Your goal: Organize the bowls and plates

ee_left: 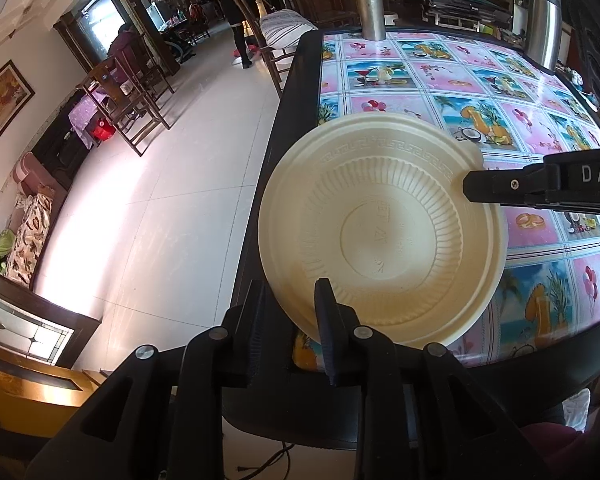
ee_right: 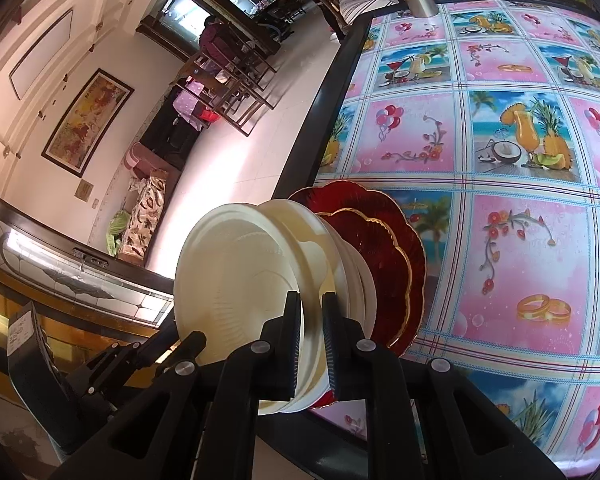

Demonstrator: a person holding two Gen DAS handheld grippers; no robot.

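A cream plastic bowl (ee_left: pixel 384 232) sits on top of a stack near the table's left edge. My left gripper (ee_left: pixel 290 300) has its jaws closed on the near rim of this bowl. My right gripper (ee_right: pixel 311 300) is shut on the rim of a cream bowl (ee_right: pixel 240 276) in the stack; one of its fingers (ee_left: pixel 508 186) shows at the right in the left wrist view. Under the cream bowls lie white plates (ee_right: pixel 362 280) and two red scalloped plates with gold rims (ee_right: pixel 388 248). The stack appears tipped sideways in the right wrist view.
The table (ee_right: pixel 520 160) has a pink and blue patterned cloth and a black rim (ee_left: pixel 276 152). Two steel flasks (ee_left: pixel 370 8) (ee_left: pixel 544 24) stand at its far side. Wooden chairs (ee_left: pixel 268 40) and white tiled floor (ee_left: pixel 160 200) lie left of the table.
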